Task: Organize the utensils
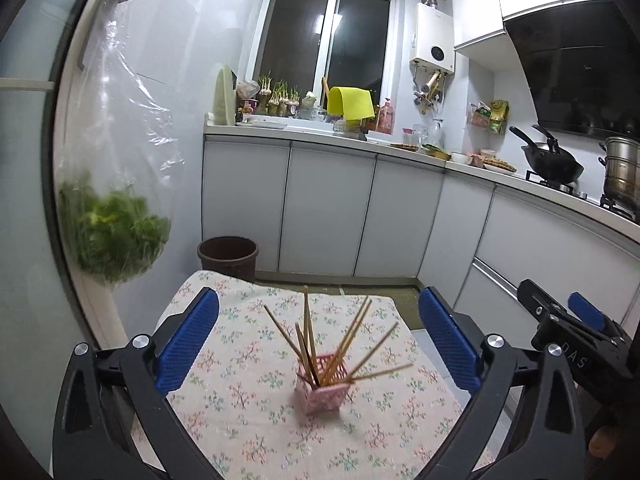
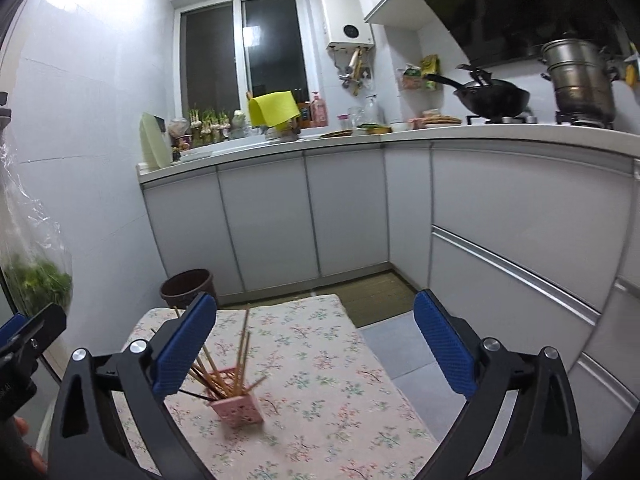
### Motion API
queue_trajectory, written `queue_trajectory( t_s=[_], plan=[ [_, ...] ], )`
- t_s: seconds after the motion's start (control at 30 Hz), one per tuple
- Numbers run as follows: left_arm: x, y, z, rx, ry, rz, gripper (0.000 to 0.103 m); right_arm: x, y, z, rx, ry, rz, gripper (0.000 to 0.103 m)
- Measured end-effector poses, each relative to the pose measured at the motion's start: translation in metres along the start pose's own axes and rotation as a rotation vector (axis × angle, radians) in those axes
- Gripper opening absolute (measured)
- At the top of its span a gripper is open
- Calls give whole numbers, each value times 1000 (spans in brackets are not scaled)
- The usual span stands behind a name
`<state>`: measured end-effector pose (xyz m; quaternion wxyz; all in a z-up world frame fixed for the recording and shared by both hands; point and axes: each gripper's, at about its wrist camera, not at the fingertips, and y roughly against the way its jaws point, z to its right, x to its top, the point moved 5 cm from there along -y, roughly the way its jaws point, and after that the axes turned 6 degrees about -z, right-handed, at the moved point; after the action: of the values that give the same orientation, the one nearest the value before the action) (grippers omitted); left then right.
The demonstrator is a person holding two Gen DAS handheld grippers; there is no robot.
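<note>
Both grippers hang spread and empty over the surface (image 1: 240, 420): left gripper (image 1: 318, 338), right gripper (image 2: 316, 344). Between the left fingers, a pink holder (image 1: 322, 392) stands upright mid-cloth. Its chopsticks (image 1: 352, 336) rise tips-up, fanning from 11 to 2 o'clock. Beyond, at 11 o'clock, is a brown bin (image 1: 228, 254), then white cabinets (image 1: 328, 208), a wok (image 1: 554, 164) and a dark window (image 1: 320, 32).

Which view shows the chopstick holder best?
The left wrist view: the holder sits centred between open fingers, chopsticks unobstructed. In the right wrist view the holder sits off-centre, one finger covering some chopsticks.
</note>
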<state>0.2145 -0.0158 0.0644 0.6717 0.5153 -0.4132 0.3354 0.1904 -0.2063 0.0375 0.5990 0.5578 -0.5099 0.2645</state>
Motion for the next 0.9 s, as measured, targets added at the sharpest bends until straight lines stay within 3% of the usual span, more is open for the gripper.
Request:
queue_trajectory(
  t_s=[0.23, 0.57, 0.83, 0.9],
  plan=[
    [-24, 22, 11, 13, -12, -16, 96, -23, 21, 17, -27, -6, -54, 96],
    [-49, 50, 14, 90, -19, -50, 96, -51, 57, 36, -96, -8, -87, 96],
    [-62, 83, 25, 245, -37, -10, 96, -65, 80, 35, -154, 8, -110, 96],
    [-64, 86, 29, 249, -53, -4, 96, -66, 82, 35, -151, 9, -112, 96]
  ],
)
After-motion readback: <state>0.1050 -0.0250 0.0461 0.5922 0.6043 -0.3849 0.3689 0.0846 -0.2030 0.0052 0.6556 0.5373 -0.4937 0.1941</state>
